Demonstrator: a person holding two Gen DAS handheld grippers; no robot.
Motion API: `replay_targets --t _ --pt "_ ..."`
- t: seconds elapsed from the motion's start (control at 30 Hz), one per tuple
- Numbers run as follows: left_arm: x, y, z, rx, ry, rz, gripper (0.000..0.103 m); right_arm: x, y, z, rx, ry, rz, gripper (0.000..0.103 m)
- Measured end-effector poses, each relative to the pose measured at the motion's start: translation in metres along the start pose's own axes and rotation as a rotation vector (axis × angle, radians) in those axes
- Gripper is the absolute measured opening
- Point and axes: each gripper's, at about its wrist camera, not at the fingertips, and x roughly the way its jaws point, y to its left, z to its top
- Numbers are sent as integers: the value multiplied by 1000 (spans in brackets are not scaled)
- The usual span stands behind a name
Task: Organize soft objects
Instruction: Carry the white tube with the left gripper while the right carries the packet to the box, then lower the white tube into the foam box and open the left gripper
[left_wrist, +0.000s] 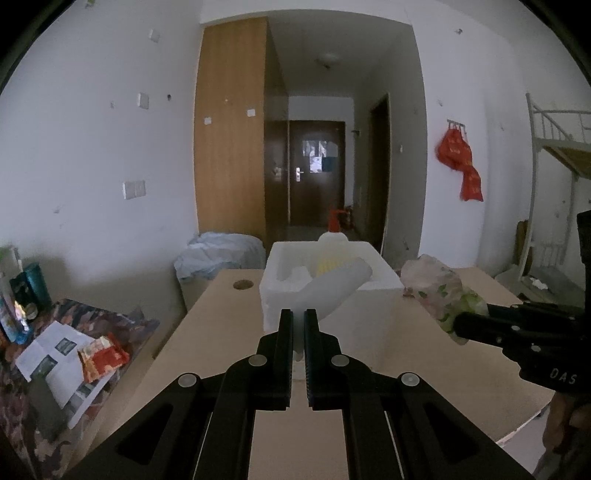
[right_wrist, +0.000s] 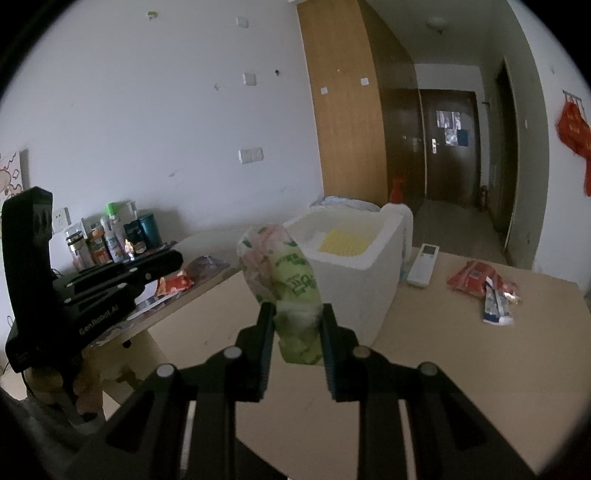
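Now left claw (left_wrist: 299, 317) pinches white roll (left_wrist: 332, 291); right claw (right_wrist: 295, 314) clamps tissue pack (right_wrist: 284, 266).

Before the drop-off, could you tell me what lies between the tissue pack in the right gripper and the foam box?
Only bare tabletop: the right wrist view shows nothing between the tissue pack, clamped in the right gripper, and the foam box.

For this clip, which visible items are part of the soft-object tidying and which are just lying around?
Job items:
left gripper, shut on a white foam piece
right gripper, shut on a green tissue pack
white foam box

Lying about:
remote control
red snack packets
bottles
papers
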Motion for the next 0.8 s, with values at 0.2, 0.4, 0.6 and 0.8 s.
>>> replay_targets --t 0.2,0.4,0.6,0.8 --pt "10 1 12 -10 -2 9 6 5 -8 13 -2 -5 -4 28" --pt "24 6 24 -33 5 39 6 5 -17 28 3 -43 -91 28" --pt "33 5 35 -34 0 51 6 14 -24 35 2 -34 -120 28" --pt "39 4 43 -29 -8 42 6 19 -26 41 -8 -29 -114 28"
